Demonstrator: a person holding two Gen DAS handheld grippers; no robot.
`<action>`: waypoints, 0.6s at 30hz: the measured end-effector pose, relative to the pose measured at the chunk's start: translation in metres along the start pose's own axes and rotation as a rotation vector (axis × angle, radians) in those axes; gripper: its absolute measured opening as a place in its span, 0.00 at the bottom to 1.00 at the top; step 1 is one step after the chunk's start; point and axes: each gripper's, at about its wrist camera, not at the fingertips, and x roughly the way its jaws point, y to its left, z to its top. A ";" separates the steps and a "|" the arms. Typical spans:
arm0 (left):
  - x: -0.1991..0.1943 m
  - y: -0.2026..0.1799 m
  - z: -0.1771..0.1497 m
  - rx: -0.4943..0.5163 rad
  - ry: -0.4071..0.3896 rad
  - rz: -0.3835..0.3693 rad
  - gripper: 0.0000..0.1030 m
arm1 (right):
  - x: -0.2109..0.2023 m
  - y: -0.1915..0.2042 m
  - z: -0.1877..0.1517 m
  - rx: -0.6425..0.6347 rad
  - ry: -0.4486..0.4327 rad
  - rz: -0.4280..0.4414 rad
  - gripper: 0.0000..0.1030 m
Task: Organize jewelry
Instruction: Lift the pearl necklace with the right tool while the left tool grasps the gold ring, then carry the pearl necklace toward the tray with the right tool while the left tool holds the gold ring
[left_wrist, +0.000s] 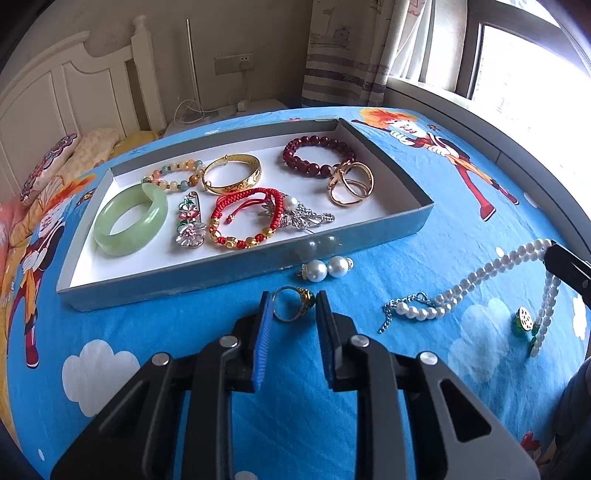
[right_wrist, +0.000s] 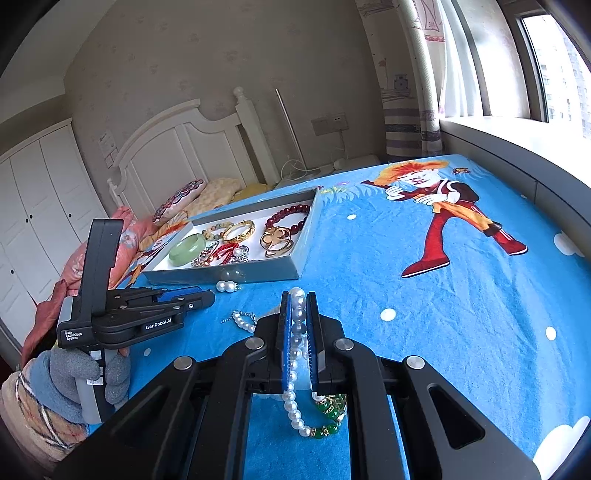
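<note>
left gripper (left_wrist: 293, 308) at bottom center of its view has the jaws nearly closed around a gold ring (left_wrist: 293, 304) with a green stone, pads right against its sides, ring lying on the blue bedsheet (left_wrist: 166, 332). just above it, two pearl earrings (left_wrist: 325, 269) beside the tray wall. the tray (left_wrist: 240, 266) fills the upper middle, holding bangles and bracelets. right gripper (right_wrist: 299, 310) is clamped tight on a pearl necklace (right_wrist: 295, 369), strand hanging down with green beads at the bottom
</note>
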 end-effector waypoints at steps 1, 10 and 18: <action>-0.003 -0.001 -0.001 0.005 -0.006 0.002 0.22 | -0.001 0.000 0.000 -0.004 -0.003 0.003 0.09; -0.043 0.001 -0.014 0.035 -0.077 0.007 0.22 | -0.011 0.007 0.010 -0.016 -0.027 0.032 0.09; -0.064 0.012 -0.009 0.032 -0.116 0.005 0.22 | -0.021 0.030 0.040 -0.089 -0.077 0.028 0.09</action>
